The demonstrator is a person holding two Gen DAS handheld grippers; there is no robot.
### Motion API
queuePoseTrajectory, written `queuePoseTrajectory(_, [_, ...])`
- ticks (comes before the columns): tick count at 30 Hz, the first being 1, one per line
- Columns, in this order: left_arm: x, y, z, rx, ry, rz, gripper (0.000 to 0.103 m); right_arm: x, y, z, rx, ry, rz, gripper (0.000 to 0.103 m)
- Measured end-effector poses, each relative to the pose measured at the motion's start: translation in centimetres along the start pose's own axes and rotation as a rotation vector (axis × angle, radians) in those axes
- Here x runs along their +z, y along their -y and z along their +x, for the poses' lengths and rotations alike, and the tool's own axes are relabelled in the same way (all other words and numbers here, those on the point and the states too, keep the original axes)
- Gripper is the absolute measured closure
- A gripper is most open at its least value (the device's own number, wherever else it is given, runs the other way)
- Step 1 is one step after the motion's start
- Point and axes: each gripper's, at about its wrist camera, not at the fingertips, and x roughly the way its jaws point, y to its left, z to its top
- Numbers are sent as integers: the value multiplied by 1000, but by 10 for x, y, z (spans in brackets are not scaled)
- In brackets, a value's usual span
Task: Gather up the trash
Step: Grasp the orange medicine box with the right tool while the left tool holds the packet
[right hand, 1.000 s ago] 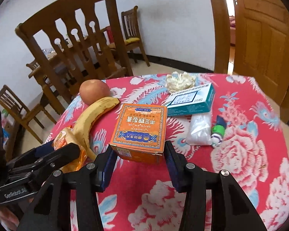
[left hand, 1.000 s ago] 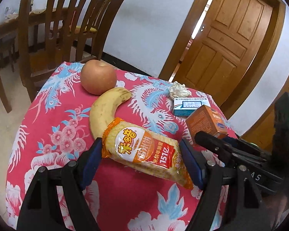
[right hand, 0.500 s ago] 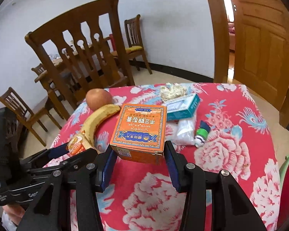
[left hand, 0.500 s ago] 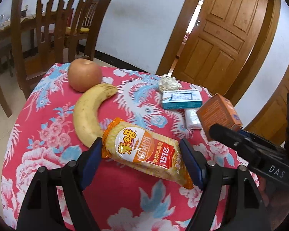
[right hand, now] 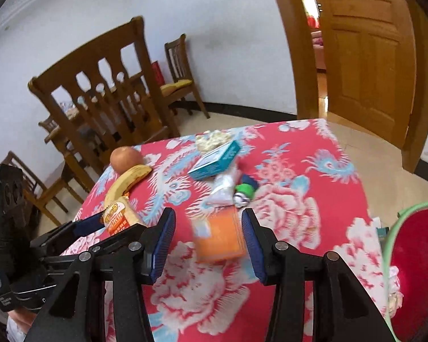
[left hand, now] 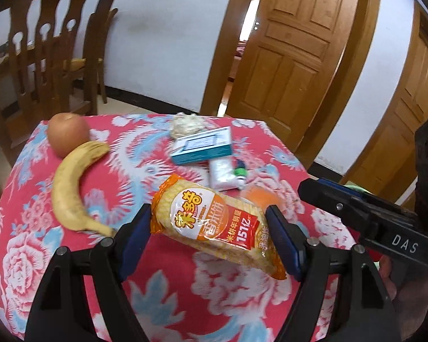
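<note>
Right wrist: our right tool (right hand: pixel 207 238) released, orange box (right hand: pixel 218 236) blurred between pads; left tool (left hand: pixel 214 235) grasping snack pack (left hand: pixel 214 223), bin (right hand: pixel 413 270) to right

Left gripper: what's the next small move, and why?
Probably swing the left gripper rightward toward the bin: its jaws are shut on the snack pack, and the right wrist view shows the bin off to the right.

Both wrist views high, angled down, close — sharing floral tablecloth (left hand: pixel 168 273).
</note>
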Motion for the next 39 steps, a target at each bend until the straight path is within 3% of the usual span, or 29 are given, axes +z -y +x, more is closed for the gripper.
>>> queuePoseTrajectory(9, [8,37,9,-40,5,43,24,-5,48,-31,-21,37,90,60])
queuePoseTrajectory(11, [11,40,9,-45,12,43,24,-8,56,-38,-14,43,100,73])
queuePoseTrajectory(13, [11,37,7,-42,21,36,24,-11,61,-43,-7,45,106,80])
queuePoseTrajectory(16, [10,33,2,-30,34,35,25,-13,66,-45,4,45,123,79])
queuePoseTrajectory(19, [8,22,1,-16,32,18,25,-13,70,-41,-14,39,145,73])
queuePoseTrajectory(20, [8,17,2,-14,27,4,25,-13,70,-38,-12,31,150,60])
queuePoseTrajectory(22, [7,11,0,-6,25,-8,25,-14,68,-32,-4,19,153,45])
queuePoseTrajectory(25, [8,1,-2,7,29,-18,25,-13,58,-22,8,0,125,43])
queuePoseTrajectory(29, [9,-13,-11,37,43,-21,25,-9,33,2,10,-31,63,26])
queuePoseTrajectory(35, [6,-47,-21,76,48,-52,25,-8,-9,54,11,-123,-50,26])
queuePoseTrajectory(39, [2,-65,-22,88,41,-71,25,-6,-31,76,5,-139,-107,26])
